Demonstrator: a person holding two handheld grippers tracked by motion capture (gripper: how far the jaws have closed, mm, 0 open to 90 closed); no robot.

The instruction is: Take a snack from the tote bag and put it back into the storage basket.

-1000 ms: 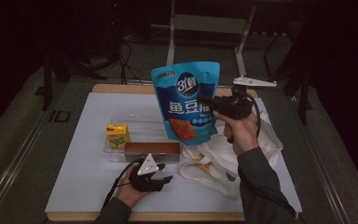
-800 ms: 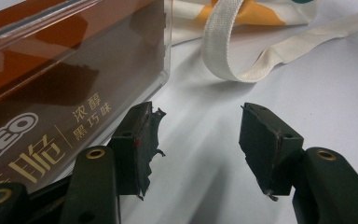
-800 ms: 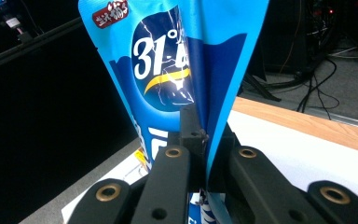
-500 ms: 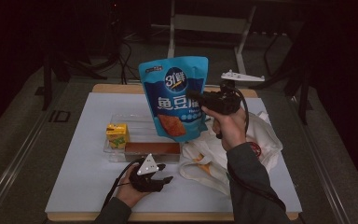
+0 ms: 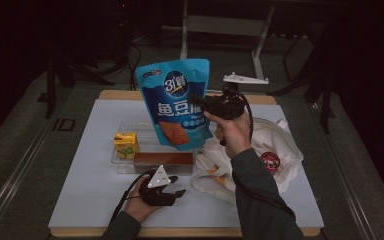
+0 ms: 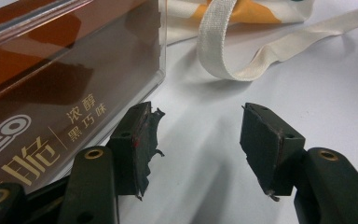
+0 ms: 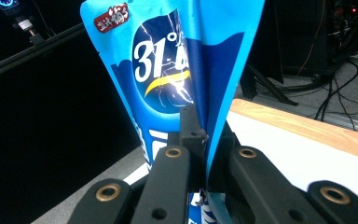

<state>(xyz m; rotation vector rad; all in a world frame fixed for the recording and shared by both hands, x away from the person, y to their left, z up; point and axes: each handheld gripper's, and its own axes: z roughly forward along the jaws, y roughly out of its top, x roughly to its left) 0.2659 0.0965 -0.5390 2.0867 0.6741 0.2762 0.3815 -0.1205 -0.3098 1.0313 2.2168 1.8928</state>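
A blue snack pouch (image 5: 175,100) hangs upright in the air above the back of the table, with my right gripper (image 5: 200,102) shut on its right edge. In the right gripper view the two jaws pinch a fold of the pouch (image 7: 168,60) at my right gripper (image 7: 203,135). My left gripper (image 5: 175,192) rests low on the white mat near the front edge, just in front of a brown chocolate box (image 5: 163,161). Seen from the left gripper view, my left gripper (image 6: 198,140) stands open with bare mat between the pads, and the box (image 6: 51,93) lies beside the left jaw.
A yellow juice carton (image 5: 126,145) stands in a clear tray (image 5: 122,166) left of the brown box. A white tote bag (image 5: 275,150) lies crumpled at the right, its strap (image 6: 219,51) looping toward the left gripper. A wooden strip (image 5: 120,94) edges the table's back.
My right gripper has carried the blue pouch to the left across the high view. The left hand and its gripper have stayed where they were.
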